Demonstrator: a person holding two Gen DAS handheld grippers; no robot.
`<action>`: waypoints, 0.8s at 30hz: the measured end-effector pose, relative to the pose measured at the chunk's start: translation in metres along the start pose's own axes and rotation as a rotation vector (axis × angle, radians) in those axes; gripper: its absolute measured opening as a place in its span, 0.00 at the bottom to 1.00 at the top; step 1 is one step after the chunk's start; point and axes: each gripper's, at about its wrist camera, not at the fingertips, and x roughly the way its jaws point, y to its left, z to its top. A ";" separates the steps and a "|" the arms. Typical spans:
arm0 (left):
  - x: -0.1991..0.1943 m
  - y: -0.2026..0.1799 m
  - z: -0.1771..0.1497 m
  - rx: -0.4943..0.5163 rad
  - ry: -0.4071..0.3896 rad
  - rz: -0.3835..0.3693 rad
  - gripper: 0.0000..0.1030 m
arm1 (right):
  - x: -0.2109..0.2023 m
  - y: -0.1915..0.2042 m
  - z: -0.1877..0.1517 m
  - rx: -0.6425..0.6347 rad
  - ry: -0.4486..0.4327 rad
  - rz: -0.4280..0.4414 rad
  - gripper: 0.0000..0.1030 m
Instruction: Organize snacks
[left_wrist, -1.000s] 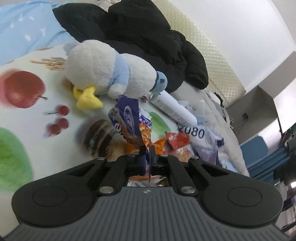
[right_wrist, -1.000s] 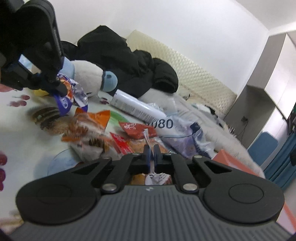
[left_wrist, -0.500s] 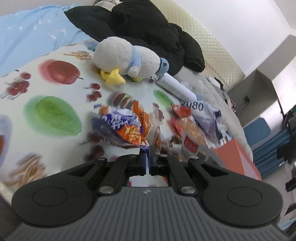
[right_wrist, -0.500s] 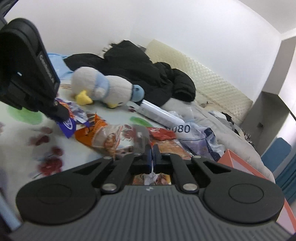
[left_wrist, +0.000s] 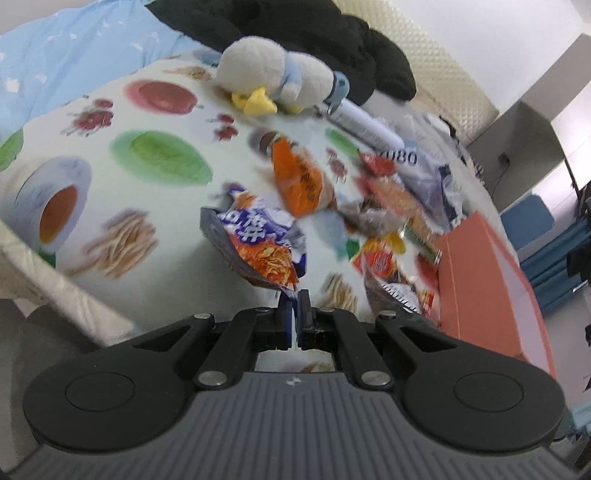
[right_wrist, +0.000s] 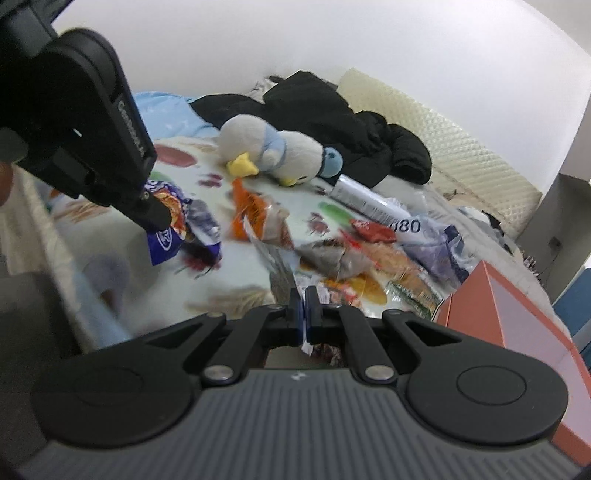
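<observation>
Big fruit-print bedspread (left_wrist: 155, 177), salmon box (left_wrist: 480, 295) at its right edge, loose snack pile (left_wrist: 388, 206) between. Left tongs (left_wrist: 294, 295) are pressed together on the corner of a blue-and-orange chip bag (left_wrist: 258, 243), hanging clear of the bed. Right tongs (right_wrist: 303, 295) are closed too, pinching a crinkly clear packet (right_wrist: 280, 269). Best play, I'd say: carry each bag level over the box, keep the pinch firm on that thin seam, release low.
</observation>
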 end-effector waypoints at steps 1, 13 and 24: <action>0.000 0.000 -0.001 0.007 0.008 0.003 0.03 | -0.003 0.000 -0.002 0.005 0.007 0.008 0.04; 0.006 0.000 -0.004 0.019 0.089 0.068 0.38 | -0.003 -0.017 -0.025 0.183 0.146 0.150 0.21; -0.004 0.003 0.001 0.044 0.094 0.163 0.89 | 0.001 -0.038 -0.034 0.434 0.210 0.265 0.84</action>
